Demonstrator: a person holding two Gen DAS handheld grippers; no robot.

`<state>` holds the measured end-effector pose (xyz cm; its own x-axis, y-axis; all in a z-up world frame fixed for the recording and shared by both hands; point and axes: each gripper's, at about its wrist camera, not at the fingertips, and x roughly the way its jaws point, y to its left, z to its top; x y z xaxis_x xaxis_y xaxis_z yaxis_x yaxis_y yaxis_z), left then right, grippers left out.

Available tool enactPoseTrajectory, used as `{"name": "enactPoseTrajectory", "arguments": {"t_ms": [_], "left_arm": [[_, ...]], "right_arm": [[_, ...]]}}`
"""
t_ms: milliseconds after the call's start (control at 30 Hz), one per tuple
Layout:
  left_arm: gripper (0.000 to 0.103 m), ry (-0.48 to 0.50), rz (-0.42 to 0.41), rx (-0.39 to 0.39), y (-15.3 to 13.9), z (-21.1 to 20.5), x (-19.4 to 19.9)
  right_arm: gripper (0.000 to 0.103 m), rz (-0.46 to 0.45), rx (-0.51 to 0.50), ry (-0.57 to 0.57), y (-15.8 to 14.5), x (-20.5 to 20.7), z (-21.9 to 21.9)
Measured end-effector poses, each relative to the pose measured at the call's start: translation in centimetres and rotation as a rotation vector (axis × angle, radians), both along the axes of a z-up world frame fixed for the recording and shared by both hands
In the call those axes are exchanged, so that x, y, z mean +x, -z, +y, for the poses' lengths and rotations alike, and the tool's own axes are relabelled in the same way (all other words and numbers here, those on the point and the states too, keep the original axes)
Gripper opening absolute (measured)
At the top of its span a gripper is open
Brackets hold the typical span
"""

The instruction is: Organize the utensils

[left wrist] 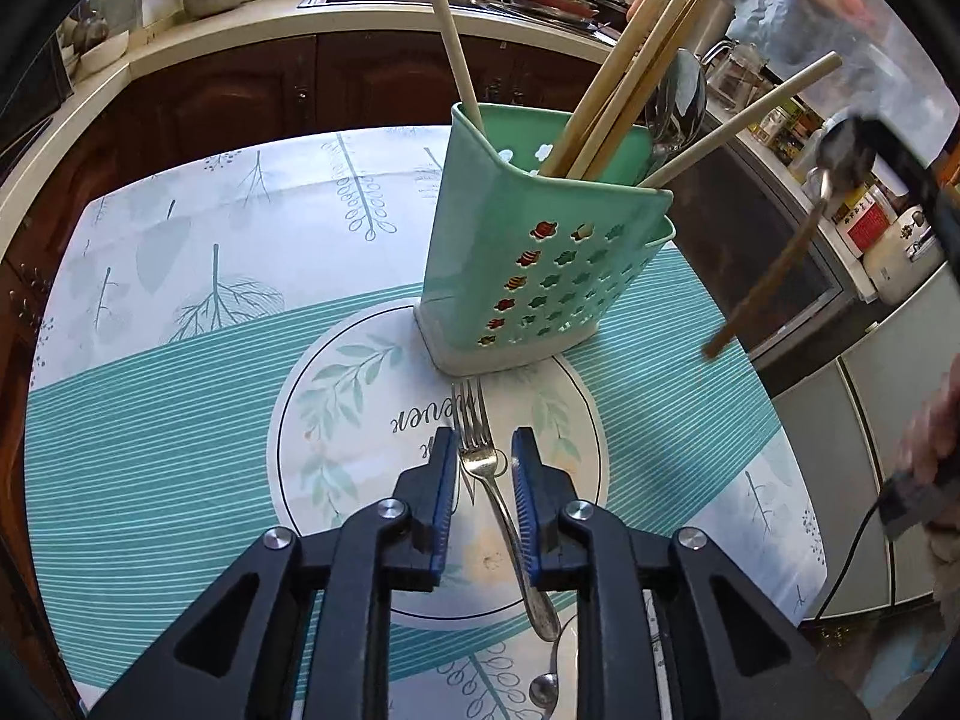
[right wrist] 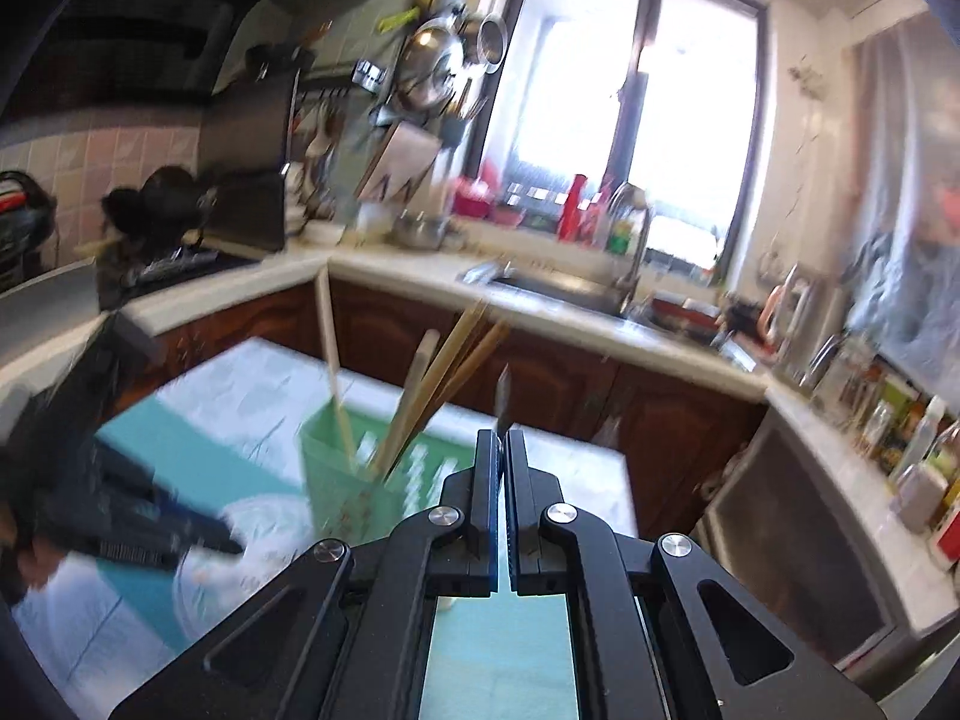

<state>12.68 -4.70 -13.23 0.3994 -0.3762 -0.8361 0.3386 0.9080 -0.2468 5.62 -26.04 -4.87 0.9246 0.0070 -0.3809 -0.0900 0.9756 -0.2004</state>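
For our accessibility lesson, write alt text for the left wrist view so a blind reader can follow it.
An open left hand-held gripper straddles a silver fork lying on a leaf-print tablecloth. Just beyond stands a green perforated utensil holder holding chopsticks. At right, a wooden-handled spoon is held in the air.

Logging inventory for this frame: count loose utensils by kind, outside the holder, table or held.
Forks: 1, fork on the table between the open left gripper fingers.
Spoons: 2, spoon held in the right gripper, small spoon on the table at the frame bottom.
Total: 3, outside the holder.
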Motion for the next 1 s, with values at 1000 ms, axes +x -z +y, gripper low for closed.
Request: {"name": "enactPoseTrajectory", "arguments": {"t_ms": [1000], "left_arm": [[0.033,0.213,0.123,-0.110,6.5,-0.6,5.3]], "right_arm": [[0.005,-0.089,-0.042,-0.047,2.2,9.6,3.2]]}}
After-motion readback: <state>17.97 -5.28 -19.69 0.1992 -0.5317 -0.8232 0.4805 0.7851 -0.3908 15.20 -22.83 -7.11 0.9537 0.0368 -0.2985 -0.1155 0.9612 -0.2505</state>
